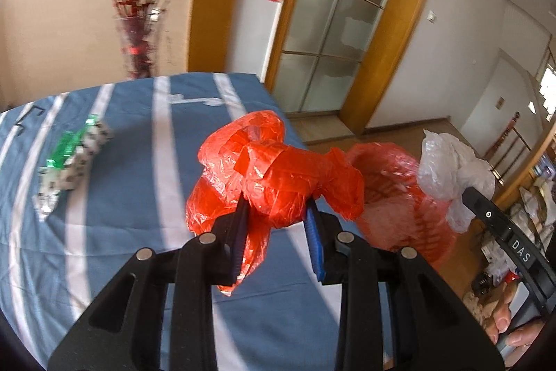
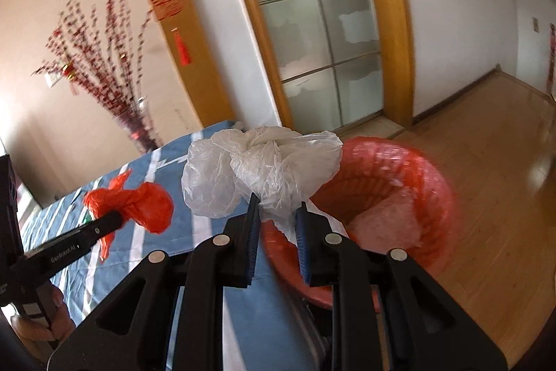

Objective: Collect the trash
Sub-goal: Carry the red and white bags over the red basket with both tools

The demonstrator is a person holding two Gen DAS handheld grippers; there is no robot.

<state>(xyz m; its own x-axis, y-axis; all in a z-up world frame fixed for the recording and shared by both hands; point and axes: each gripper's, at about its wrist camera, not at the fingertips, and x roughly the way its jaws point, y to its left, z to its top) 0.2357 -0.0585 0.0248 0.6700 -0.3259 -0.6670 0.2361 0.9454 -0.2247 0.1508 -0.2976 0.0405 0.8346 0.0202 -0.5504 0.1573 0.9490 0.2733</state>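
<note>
Left gripper [image 1: 278, 207]: jaws pinching a crumpled red plastic bag [image 1: 264, 169], the bunched film squeezed between the two pads, loose folds bulging above and a tail hanging down past the left finger. The bag is held up off the worktop [image 1: 121, 197], over its near right part. Right gripper [image 2: 278, 211]: jaws pinching a crumpled white plastic bag [image 2: 257, 166], the wad puffed out above the fingertips, its right side in front of the bin's rim. Trash bin [image 2: 399, 183]: red, round, lined with thin red film, standing on the wooden floor [image 2: 486, 197] just beside the worktop edge; pale film shows inside it. In the right wrist view the left gripper shows at lower left with the red bag at its tip, well to the left of the bin and over the striped cloth; a hand [image 2: 45, 322] grips its handle. In the left wrist view the white bag sits to the right, at the bin's far side. Worktop covered with a blue cloth with white stripes. A green-and-white wrapper [image 1: 69, 162] lies on it at left, apart from both grippers. Vase of red-blossom branches [image 1: 139, 23] stands beyond the worktop's far edge. Frosted glass door [image 2: 312, 40] in a yellow wooden frame behind.
</note>
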